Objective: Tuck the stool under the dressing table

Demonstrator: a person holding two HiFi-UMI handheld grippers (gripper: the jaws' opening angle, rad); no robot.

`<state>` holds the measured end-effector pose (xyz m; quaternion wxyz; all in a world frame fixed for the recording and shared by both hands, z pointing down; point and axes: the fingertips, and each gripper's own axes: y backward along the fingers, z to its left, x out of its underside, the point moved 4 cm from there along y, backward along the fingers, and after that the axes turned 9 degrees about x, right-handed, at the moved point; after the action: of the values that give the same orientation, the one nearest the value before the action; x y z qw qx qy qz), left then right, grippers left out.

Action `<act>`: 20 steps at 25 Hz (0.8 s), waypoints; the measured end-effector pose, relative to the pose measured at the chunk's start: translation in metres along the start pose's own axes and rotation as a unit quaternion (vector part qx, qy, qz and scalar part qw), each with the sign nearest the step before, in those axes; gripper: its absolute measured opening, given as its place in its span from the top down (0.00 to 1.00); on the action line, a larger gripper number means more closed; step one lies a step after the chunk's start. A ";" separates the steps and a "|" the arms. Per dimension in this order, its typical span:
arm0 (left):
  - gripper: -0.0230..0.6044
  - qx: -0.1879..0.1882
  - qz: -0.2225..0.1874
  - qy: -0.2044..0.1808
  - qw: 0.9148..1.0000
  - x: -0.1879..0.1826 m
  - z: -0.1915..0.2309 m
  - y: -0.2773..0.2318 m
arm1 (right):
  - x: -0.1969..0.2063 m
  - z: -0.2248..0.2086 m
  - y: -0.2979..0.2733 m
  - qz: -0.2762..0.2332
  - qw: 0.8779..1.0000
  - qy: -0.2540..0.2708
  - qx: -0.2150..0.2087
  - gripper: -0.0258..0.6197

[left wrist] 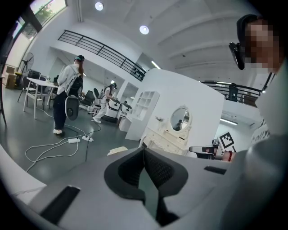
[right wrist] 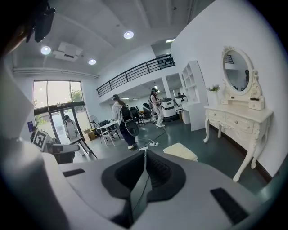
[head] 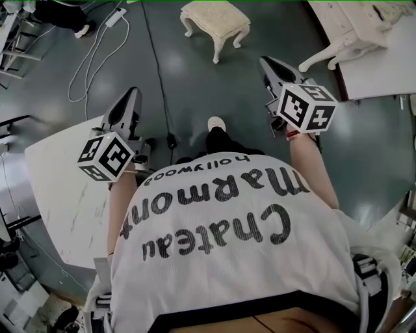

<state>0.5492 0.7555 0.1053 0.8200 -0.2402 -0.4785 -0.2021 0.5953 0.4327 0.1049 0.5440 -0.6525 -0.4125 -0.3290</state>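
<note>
The cream stool (head: 216, 22) with carved legs stands on the dark floor ahead of me, apart from the white dressing table (head: 338, 29) at the upper right. My left gripper (head: 132, 93) and right gripper (head: 266, 61) are held out in the air, both shut and empty, well short of the stool. In the left gripper view the shut jaws (left wrist: 144, 151) point toward the stool (left wrist: 118, 150) and the dressing table (left wrist: 171, 138) with its oval mirror. From the right gripper (right wrist: 145, 153) I see the stool (right wrist: 180, 151) on the floor left of the dressing table (right wrist: 238, 119).
A white marble-topped table (head: 62, 188) stands close at my left. Cables and a power strip (head: 116, 17) lie on the floor at the far left. People (left wrist: 67, 92) stand by tables and chairs further back. A white shelf unit (right wrist: 193, 92) stands beyond the dressing table.
</note>
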 end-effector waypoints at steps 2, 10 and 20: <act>0.93 -0.010 -0.007 0.005 1.000 -0.005 0.006 -0.012 | -0.009 -0.006 -0.018 0.003 1.000 0.005 -0.009 0.91; 0.93 -0.040 -0.021 0.015 0.999 -0.036 0.035 -0.072 | -0.053 -0.039 -0.095 0.013 0.999 0.013 -0.034 0.91; 0.93 -0.055 -0.030 0.007 0.998 -0.070 0.054 -0.144 | -0.096 -0.077 -0.174 0.018 0.997 -0.012 -0.069 0.91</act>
<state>0.3993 0.6789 0.0953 0.8024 -0.2693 -0.4679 -0.2543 0.3981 0.3522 0.1118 0.4985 -0.6995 -0.3836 -0.3391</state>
